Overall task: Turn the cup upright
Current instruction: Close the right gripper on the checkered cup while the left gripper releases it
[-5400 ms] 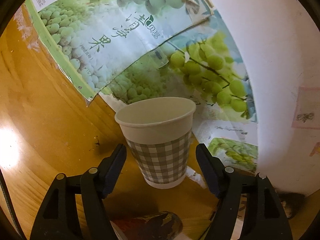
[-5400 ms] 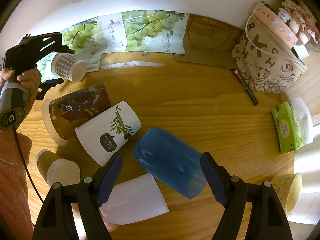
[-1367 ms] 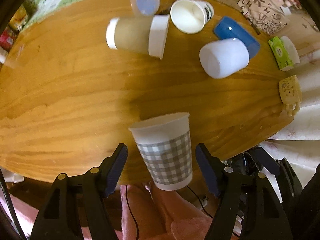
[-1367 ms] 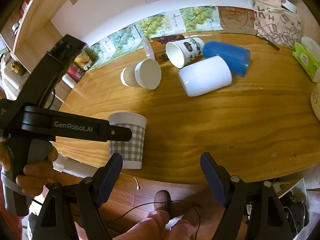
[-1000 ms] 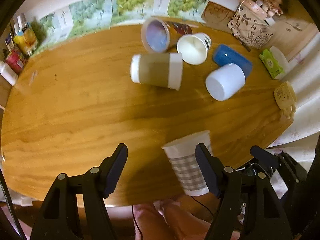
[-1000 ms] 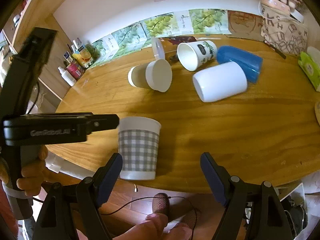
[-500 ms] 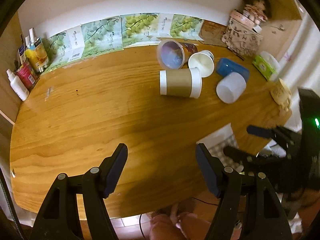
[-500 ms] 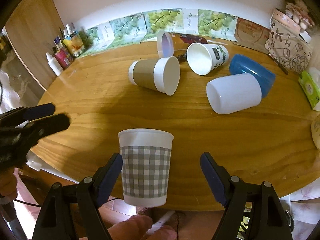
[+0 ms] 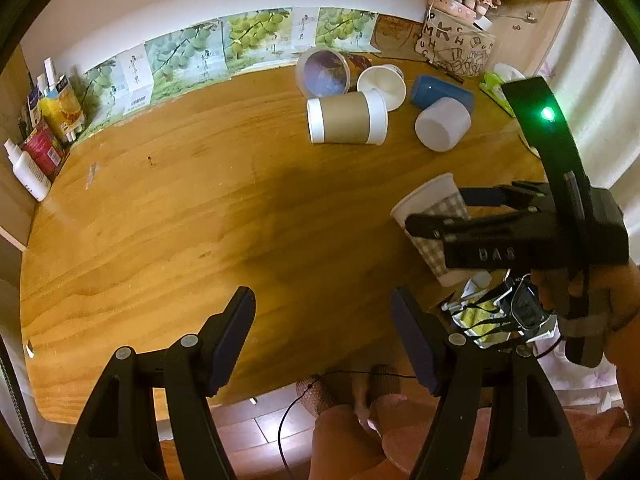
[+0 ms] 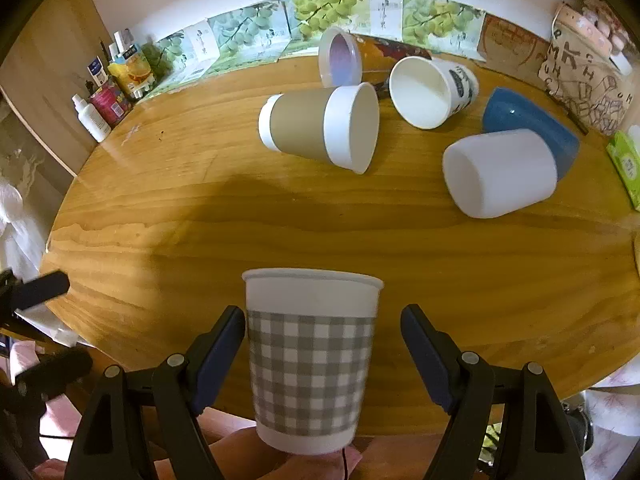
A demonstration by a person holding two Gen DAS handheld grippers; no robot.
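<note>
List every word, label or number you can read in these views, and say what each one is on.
"DAS": on the body of the right hand-held gripper, seen from the left wrist view.
Scattered capital letters such as "M", "K", "H", "U": on the cloth bag; they form no readable word.
Grape posters: printed characters too small to read.
White cup with dark label: text blurred.
Bottles and cartons: labels unreadable.

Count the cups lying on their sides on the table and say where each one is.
5, all at the far side: brown-sleeved cup, clear cup behind it, white printed cup to its right, blue cup farther right, plain white cup in front of that. None looks hidden.
</note>
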